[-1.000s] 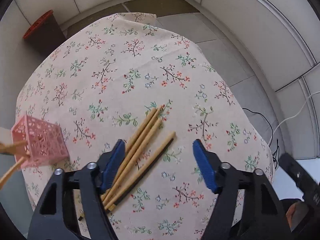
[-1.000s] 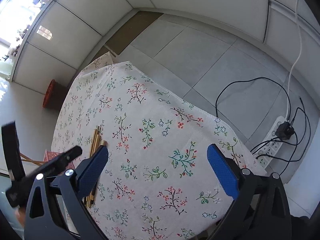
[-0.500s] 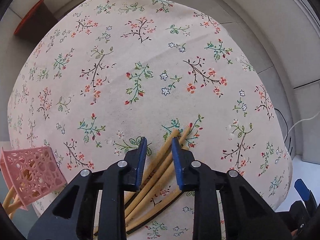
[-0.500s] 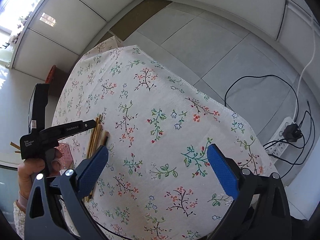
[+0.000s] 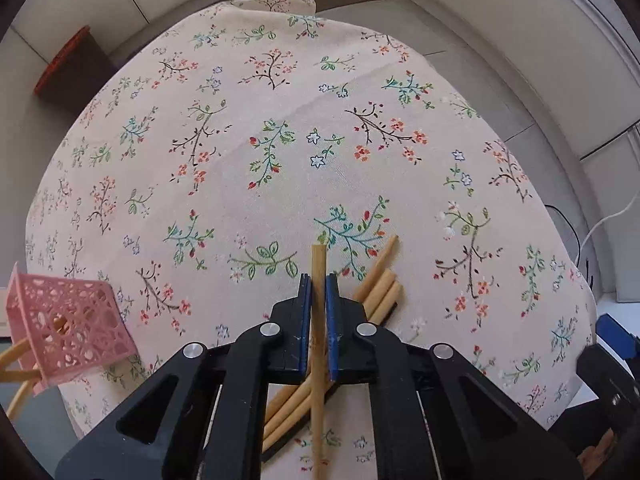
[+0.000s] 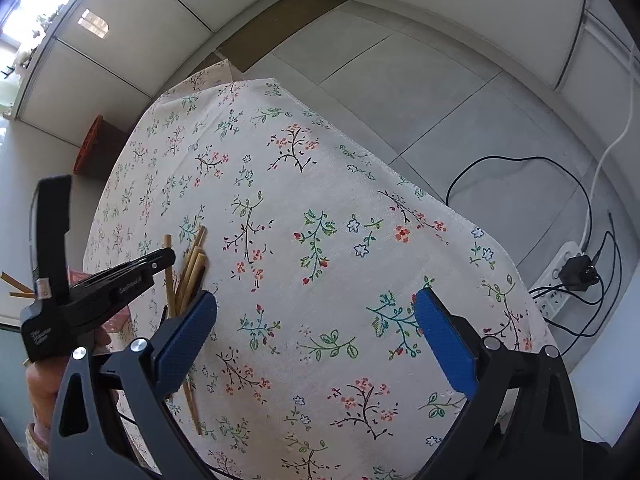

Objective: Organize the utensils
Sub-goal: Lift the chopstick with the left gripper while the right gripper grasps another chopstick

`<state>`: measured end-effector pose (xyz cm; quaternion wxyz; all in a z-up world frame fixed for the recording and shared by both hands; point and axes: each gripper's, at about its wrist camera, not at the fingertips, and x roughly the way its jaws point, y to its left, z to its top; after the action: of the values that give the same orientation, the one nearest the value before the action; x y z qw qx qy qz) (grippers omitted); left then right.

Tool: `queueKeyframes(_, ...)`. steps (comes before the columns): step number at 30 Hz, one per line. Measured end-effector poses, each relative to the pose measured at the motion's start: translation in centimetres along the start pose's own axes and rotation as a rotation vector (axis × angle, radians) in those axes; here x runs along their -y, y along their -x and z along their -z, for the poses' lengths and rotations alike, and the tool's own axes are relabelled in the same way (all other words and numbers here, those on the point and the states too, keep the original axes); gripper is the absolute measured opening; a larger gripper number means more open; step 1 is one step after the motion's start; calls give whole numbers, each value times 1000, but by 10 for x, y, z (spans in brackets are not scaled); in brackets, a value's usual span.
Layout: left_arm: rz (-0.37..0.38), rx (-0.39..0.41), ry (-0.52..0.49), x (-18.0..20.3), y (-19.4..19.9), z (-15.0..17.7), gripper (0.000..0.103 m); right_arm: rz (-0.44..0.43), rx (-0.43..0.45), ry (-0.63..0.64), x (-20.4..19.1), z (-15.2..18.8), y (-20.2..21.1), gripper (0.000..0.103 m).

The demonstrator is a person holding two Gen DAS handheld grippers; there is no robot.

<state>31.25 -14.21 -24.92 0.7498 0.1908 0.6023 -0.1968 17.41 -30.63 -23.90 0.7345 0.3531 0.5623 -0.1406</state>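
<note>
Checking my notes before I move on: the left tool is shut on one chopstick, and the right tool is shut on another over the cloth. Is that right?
Not quite. The left tool is shut on one chopstick, but the right tool stands open with nothing between its pads, only the cloth below it. The right wrist view shows this.

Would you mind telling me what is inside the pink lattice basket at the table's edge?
Through the pink basket lattice, wooden chopsticks show, with ends sticking out. How many are inside is hidden.
</note>
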Motion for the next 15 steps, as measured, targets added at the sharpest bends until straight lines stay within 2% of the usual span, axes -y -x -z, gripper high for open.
queueKeyframes(7,32,174,67,-11,77,56,6,46,-4,64,-21,7,-9,96)
queueKeyframes(10,48,254,106,-19,102,72,6,37,-37,84,-34,11,-17,96)
queueKeyframes(15,52,381,161,-36,147,122,6,33,-57,97,-57,11,-28,95)
